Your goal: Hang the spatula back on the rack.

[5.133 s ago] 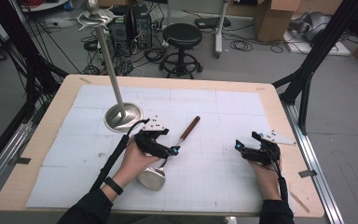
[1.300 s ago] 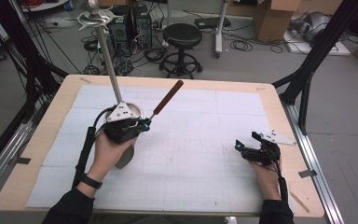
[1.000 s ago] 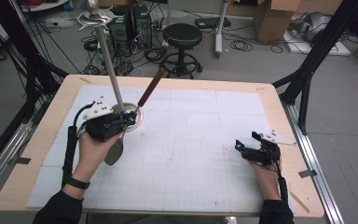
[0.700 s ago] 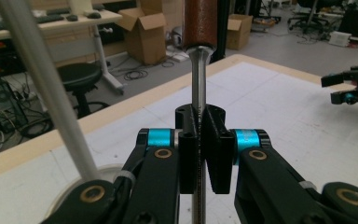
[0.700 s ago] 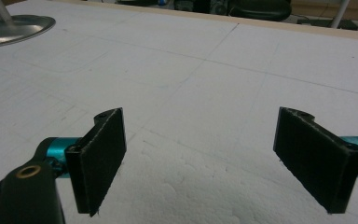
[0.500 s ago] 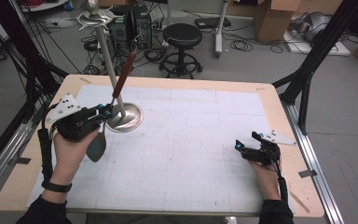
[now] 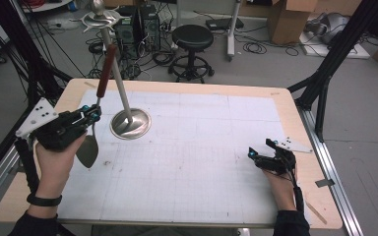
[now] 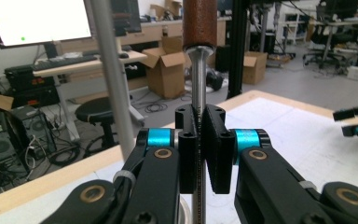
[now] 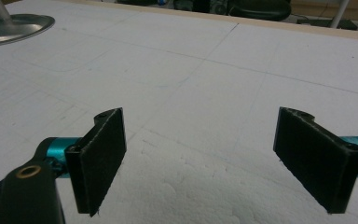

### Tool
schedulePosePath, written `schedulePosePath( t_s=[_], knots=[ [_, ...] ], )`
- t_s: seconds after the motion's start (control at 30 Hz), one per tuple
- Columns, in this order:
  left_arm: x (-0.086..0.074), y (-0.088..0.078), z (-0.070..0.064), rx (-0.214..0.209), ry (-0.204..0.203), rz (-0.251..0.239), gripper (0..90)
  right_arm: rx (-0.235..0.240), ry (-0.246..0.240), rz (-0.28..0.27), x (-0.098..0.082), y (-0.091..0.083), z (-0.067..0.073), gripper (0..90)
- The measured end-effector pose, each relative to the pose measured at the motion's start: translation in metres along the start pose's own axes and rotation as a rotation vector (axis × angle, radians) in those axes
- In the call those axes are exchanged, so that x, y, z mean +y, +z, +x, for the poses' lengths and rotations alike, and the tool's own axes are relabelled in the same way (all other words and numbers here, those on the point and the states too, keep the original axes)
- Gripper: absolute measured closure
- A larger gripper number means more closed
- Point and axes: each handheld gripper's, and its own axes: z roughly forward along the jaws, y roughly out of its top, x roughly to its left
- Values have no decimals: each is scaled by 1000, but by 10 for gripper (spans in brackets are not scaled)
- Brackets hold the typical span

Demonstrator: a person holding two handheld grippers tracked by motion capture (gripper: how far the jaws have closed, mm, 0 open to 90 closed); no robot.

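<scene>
Fingers (image 8: 199, 140) clamp spatula (image 7: 94, 118) shank, handle upright; left hand (image 7: 54, 162) raised beside stand (image 7: 128, 120).

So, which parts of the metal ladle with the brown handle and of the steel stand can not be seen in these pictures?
- Metal ladle with the brown handle: in the left gripper view the handle's end is cut off by the top edge, and the left tongs hide the bowl.
- Steel stand: in the right gripper view the pole is cut off at the top edge.

Black round stool (image 7: 192, 37) on the floor beyond the table's far edge. Cardboard boxes (image 7: 289, 18) back right, cables (image 7: 256, 47) strewn on the floor between. Computer towers (image 7: 137, 25) back left. Lit monitor (image 8: 37, 19) on a desk (image 8: 88, 59).
</scene>
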Motion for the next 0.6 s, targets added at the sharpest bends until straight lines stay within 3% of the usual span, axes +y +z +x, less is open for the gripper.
schedulePosePath(
  t_s=[0.27,0.6],
  knots=[
    [5,-16,15,56,-28,-69,845,0,0,-1,0,0,0,162],
    [4,-22,28,92,-58,-84,844,0,-3,-1,0,0,0,162]
  ],
)
